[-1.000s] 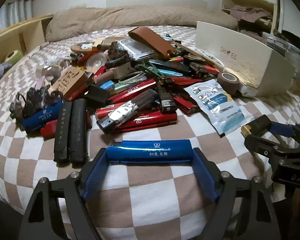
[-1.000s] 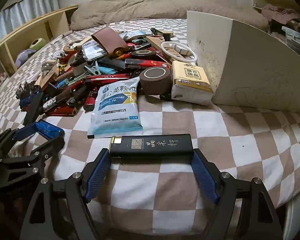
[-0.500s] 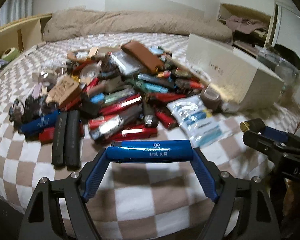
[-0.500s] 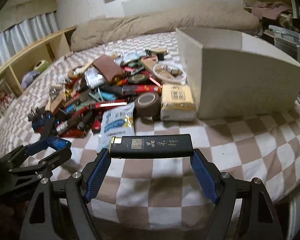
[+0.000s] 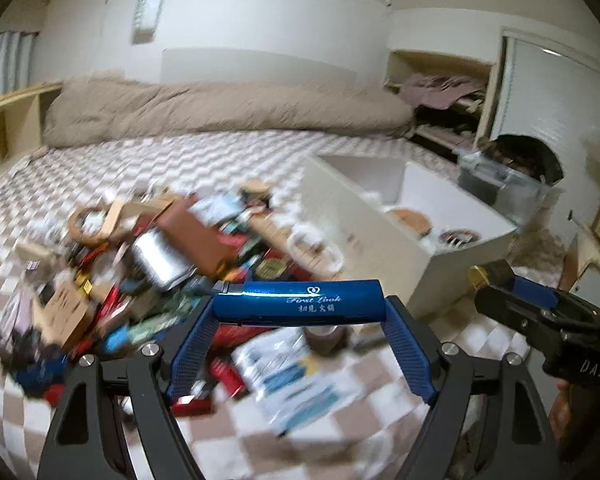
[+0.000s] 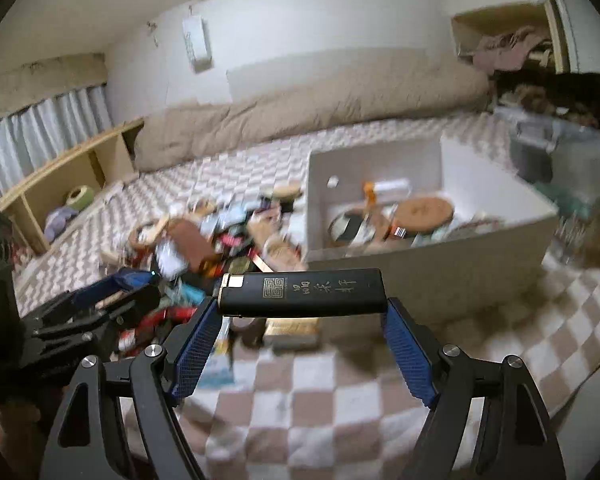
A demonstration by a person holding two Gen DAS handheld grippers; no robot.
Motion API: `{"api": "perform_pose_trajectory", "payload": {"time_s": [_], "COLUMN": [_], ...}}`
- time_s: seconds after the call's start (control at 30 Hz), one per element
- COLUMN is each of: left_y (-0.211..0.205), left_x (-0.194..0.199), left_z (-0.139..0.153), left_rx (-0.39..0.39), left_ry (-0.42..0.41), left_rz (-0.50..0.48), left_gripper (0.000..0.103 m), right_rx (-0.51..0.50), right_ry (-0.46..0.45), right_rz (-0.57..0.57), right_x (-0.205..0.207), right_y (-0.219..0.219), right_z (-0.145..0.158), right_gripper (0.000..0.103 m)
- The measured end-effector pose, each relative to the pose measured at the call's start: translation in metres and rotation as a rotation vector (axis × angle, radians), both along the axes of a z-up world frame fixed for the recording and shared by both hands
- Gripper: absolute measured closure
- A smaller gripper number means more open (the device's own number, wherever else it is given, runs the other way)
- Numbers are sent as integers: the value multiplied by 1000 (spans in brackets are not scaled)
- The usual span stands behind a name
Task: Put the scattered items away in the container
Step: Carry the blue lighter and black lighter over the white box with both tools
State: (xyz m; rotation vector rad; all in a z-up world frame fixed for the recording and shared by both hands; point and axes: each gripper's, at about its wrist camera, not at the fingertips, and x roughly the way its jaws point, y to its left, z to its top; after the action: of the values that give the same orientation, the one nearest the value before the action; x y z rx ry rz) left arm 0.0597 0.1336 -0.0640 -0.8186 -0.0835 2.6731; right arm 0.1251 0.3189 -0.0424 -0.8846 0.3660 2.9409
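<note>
The left claw (image 5: 300,308) grips a blue lighter (image 5: 298,303) endwise; the right claw (image 6: 302,294) grips a black lighter (image 6: 300,293), seemingly over the bed (image 6: 540,316).

A glossy blue lighter (image 5: 298,303) with white lettering is showing across the left gripper (image 5: 300,322), whose fingers (image 5: 188,354) are wearing blue ribbed pads on black frames. A black lighter (image 6: 302,293) with gold characters and a gold tip is sitting across the right gripper (image 6: 302,320), padded in the same blue. The bedcover (image 6: 340,400) is showing a brown-and-white check. At one o'clock in the right view a white box (image 6: 440,256) is standing. At ten o'clock the pile (image 5: 148,264) is mixing reds, browns, teal and silver. A beige duvet (image 5: 220,110) is lying at twelve o'clock, under white walls.
</note>
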Motion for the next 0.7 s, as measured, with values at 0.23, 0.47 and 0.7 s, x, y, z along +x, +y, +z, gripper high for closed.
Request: {"api": "perform_pose_trajectory", "payload": {"time_s": [0.23,0.47,0.7], "left_y": [42,78,115], "left_x": [-27,-53,-69], "left_z": [25,33,27], "left_rx": [29,49,55], "left_ry": [51,40,-5], "left_rz": [-65,-115,-178], "left_gripper": [20,20,20], "right_rx": [71,52,5], "right_ry": [56,45,-20], "right_rz": [-50,-136,-158], "right_x": [-12,-37,-68], "right_y": [47,105,147], "right_z": [36,40,25], "right_gripper": [21,21,21]}}
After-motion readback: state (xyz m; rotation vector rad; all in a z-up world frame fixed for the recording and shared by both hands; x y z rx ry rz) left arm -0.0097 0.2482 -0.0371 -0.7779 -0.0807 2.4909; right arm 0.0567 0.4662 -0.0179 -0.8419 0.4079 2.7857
